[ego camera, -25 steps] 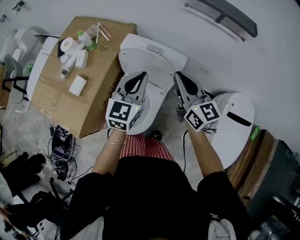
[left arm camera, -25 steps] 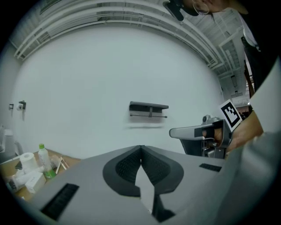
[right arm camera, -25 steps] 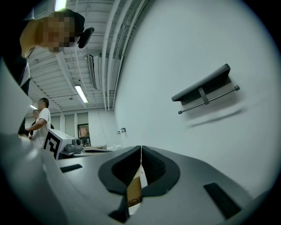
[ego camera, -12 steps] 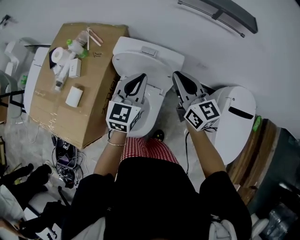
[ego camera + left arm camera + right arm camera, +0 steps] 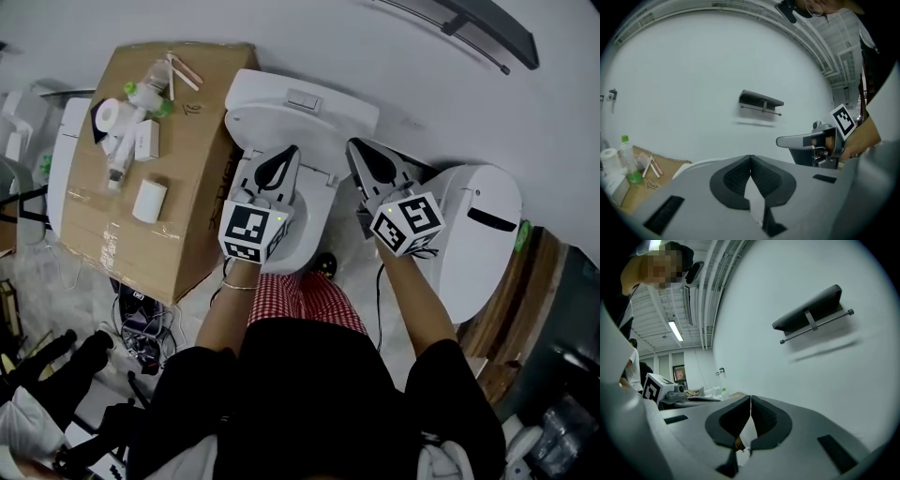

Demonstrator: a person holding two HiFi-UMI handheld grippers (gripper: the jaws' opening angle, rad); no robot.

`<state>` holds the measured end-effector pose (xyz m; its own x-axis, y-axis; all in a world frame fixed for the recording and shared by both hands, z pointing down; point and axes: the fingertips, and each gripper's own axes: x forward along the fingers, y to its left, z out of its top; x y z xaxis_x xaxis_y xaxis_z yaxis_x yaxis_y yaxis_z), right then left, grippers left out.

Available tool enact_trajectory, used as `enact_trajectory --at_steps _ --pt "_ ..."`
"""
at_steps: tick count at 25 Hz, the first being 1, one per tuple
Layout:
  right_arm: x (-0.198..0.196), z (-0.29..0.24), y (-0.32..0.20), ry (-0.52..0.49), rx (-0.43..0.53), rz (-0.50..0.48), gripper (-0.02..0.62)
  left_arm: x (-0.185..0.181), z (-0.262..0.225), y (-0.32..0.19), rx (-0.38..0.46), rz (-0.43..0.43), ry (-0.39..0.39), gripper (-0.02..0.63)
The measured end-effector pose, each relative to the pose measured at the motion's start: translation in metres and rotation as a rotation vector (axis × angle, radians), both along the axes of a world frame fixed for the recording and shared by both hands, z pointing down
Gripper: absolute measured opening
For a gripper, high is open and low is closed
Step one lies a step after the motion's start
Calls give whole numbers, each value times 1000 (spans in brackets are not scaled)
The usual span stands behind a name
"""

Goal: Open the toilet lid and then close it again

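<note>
left gripper (image 5: 289,153): grey shell, black ribbed pads (image 5: 736,177), white cube (image 5: 251,231) with black square markers | right gripper (image 5: 356,146): same grey build, marker cube (image 5: 407,223) alike | person: black top (image 5: 309,394), sleeves stopping short of wrists, red-and-white checked cloth (image 5: 300,295), thin bracelet (image 5: 241,286) on left wrist

No words, brand names or numbers can be read anywhere. The only signs are black-and-white square code markers on the cubes of the left gripper (image 5: 289,152) and right gripper (image 5: 356,147). A dark scribble (image 5: 192,108) near the cardboard box's (image 5: 187,206) back edge is illegible.
</note>
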<state>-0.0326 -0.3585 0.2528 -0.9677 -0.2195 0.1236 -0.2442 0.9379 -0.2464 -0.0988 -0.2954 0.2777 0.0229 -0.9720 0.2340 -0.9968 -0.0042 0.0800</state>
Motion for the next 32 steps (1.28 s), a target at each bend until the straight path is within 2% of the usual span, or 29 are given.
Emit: enact_trajectory --at_steps 20,26,32 --pt "-26 41 -39 76 -21 23 20 -13 42 -40 -58 66 16 3" --pt "-36 50 -36 100 -14 -28 20 -15 50 -47 -58 71 23 3" --pt "-46 60 -42 121 -31 -32 20 -19 56 -53 -68 81 22 3"
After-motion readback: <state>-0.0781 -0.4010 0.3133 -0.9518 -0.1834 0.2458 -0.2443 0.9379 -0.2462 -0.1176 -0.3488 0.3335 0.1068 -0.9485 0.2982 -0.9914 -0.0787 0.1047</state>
